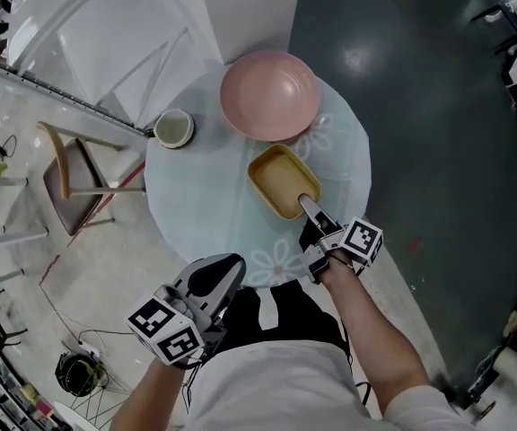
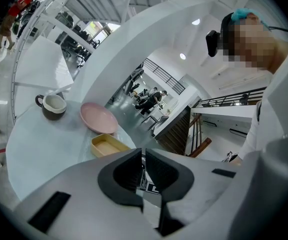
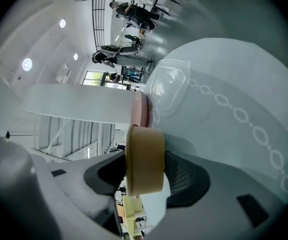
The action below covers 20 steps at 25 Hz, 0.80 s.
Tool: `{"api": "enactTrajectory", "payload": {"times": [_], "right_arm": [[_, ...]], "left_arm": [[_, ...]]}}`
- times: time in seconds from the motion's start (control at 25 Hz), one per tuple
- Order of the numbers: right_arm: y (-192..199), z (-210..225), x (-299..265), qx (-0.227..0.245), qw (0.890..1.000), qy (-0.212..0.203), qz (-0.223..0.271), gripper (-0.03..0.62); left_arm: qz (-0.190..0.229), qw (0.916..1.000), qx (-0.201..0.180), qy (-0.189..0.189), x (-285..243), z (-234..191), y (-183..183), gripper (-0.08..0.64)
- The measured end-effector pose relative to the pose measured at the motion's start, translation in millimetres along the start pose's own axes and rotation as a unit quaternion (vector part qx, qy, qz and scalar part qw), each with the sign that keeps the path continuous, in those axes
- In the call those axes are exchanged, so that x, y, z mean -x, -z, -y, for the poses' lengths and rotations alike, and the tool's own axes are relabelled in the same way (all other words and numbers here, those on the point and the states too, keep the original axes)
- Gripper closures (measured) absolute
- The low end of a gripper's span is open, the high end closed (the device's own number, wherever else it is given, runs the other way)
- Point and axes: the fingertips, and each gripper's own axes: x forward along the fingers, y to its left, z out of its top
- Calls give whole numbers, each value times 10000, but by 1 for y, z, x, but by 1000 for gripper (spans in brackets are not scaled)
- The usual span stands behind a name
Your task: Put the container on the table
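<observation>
A tan rectangular container [image 1: 281, 180] sits over the middle of the round glass table [image 1: 196, 205], empty inside. My right gripper [image 1: 308, 206] is shut on its near rim; in the right gripper view the container's wall [image 3: 145, 154] is pinched edge-on between the two pads. Whether its base touches the glass I cannot tell. My left gripper [image 1: 232, 268] hangs at the table's near edge close to the person's body, jaws together and empty [image 2: 144, 171]. From there the container [image 2: 106, 145] shows ahead on the table.
A pink bowl [image 1: 269, 95] stands just beyond the container, almost touching it. A dark cup with a pale inside [image 1: 174, 128] is at the table's far left edge. A wooden chair [image 1: 74, 182] stands left of the table, and a white panel [image 1: 124, 34] lies behind.
</observation>
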Motion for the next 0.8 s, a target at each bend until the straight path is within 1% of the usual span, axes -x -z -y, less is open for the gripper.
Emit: {"api": "enactTrajectory", "payload": {"times": [0.44, 0.68, 0.8], "right_arm": [[18, 10, 0, -14, 9970, 683, -369, 348], [25, 28, 7, -119, 9909, 1252, -484, 348], [25, 31, 12, -109, 9884, 1435, -485, 342]], "left_arm": [[96, 9999, 57, 83, 8, -7, -4, 518], [163, 9998, 78, 109, 14, -13, -8, 518], [205, 9997, 93, 138, 16, -13, -9, 518]]}}
